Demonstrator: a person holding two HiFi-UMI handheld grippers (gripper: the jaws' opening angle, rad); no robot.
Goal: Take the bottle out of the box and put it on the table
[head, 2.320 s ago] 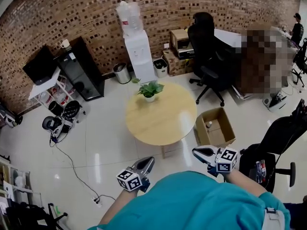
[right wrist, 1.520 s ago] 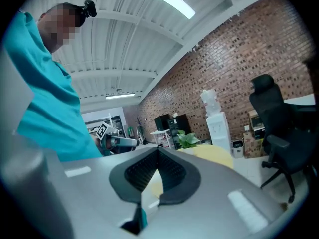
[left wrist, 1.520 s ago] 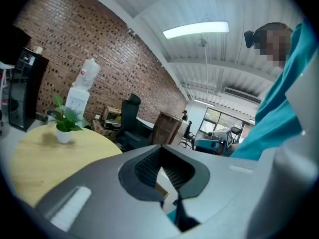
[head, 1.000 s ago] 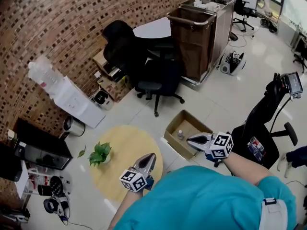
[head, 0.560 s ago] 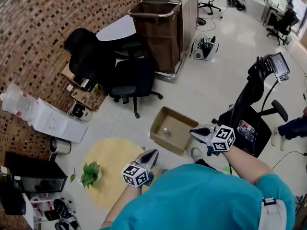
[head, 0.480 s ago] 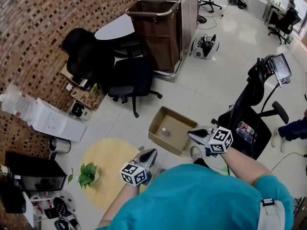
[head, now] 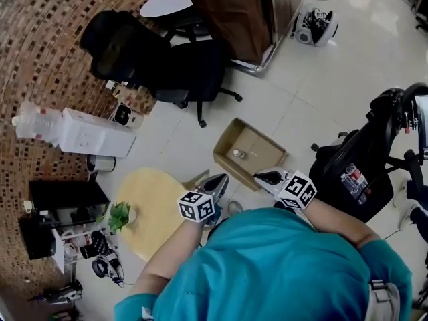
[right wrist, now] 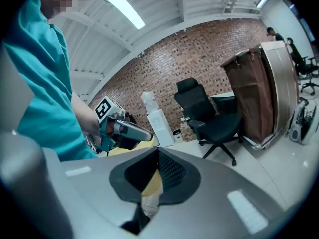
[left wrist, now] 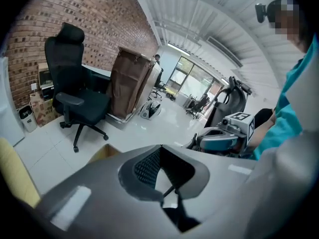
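An open cardboard box [head: 259, 158] stands on the floor with a small clear bottle [head: 237, 154] upright inside, near its left wall. In the head view my left gripper [head: 221, 178] is shut and empty, its tips just short of the box's near left edge. My right gripper [head: 261, 175] is also shut and empty, at the box's near edge. The round yellow table [head: 150, 202] lies to the left of the left gripper. In the left gripper view the left gripper [left wrist: 160, 147] has its jaws together and a sliver of the box [left wrist: 102, 153] shows. The right gripper [right wrist: 158, 151] points towards the brick wall.
A potted plant [head: 119, 214] sits on the table's left side. Black office chairs [head: 167, 55] stand beyond the box, and a brown cart [head: 247, 5] stands behind them. A water dispenser [head: 80, 132] is against the brick wall. A black stand [head: 361, 166] is right of the box.
The head view has swung and both grippers have come forward and down towards the box, which now lies just beyond their tips. Both have stayed shut and empty.
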